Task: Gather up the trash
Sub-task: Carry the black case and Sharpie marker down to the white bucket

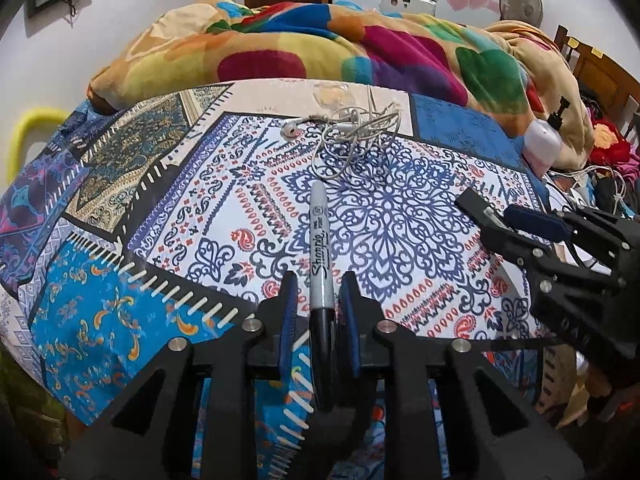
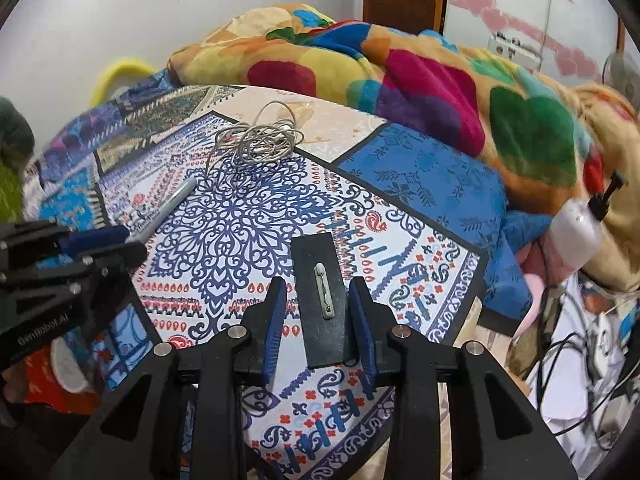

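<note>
Lying on the patterned bedsheet (image 1: 440, 208), a Sharpie marker (image 1: 321, 256) sits between the parted left tongs (image 1: 319, 300), ungripped. Right tongs (image 2: 320, 320), also parted, straddle a black pin-backed badge (image 2: 324, 300) without squeezing.

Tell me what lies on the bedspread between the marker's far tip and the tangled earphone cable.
Nothing: in the left wrist view the marker points at the earphone cable, and only bare patterned bedspread separates the tip from the nearest loop.
</note>
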{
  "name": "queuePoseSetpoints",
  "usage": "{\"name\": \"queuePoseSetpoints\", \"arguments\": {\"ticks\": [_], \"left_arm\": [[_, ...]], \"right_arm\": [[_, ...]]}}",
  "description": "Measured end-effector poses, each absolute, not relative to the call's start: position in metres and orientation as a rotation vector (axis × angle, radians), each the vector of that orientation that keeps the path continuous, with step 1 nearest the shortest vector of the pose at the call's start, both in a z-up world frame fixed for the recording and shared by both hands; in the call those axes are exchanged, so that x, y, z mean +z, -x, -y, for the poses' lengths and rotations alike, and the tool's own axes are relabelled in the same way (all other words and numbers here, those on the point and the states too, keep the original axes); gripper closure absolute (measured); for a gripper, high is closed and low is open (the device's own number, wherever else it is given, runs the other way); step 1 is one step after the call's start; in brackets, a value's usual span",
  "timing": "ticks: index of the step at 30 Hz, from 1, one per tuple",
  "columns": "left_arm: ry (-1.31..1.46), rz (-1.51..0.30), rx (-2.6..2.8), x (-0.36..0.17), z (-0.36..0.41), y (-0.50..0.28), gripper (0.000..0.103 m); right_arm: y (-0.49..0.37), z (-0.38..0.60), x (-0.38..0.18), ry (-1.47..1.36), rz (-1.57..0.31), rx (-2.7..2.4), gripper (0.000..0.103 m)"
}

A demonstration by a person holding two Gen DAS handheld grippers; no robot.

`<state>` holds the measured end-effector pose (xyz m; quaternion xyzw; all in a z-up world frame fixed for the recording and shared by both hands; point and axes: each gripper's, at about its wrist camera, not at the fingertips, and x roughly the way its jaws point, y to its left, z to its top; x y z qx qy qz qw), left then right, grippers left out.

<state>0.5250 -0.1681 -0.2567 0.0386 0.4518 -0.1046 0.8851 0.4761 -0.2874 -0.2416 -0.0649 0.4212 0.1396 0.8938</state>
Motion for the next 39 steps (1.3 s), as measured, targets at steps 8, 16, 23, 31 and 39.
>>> {"name": "queuePoseSetpoints", "arguments": {"ticks": [8,16,23,31,39], "left_arm": [[-0.03,-0.97,-0.249,-0.248,0.159,-0.52,0.093],[-0.009,-0.911,-0.231,-0.21,0.139,-0.493,0.093],[0.012,-0.842,-0.201,-0.168,0.115,-0.464,0.093],[0.052,-0.779,-0.15,-0.134,0.066,-0.422,0.093],[0.102,-0.746,-0.067,-0.12,0.002,-0.375,0.093]], "right_arm": [[-0.478,0.288,-0.238,0.083,-0.906,0.287,0.081],[-0.466,0.284,-0.209,0.003,-0.893,0.302,0.081],[-0.444,0.262,-0.163,0.01,-0.815,0.337,0.081],[-0.416,0.22,-0.123,0.034,-0.742,0.404,0.081],[-0.385,0.161,-0.099,0.075,-0.699,0.496,0.081]]}}
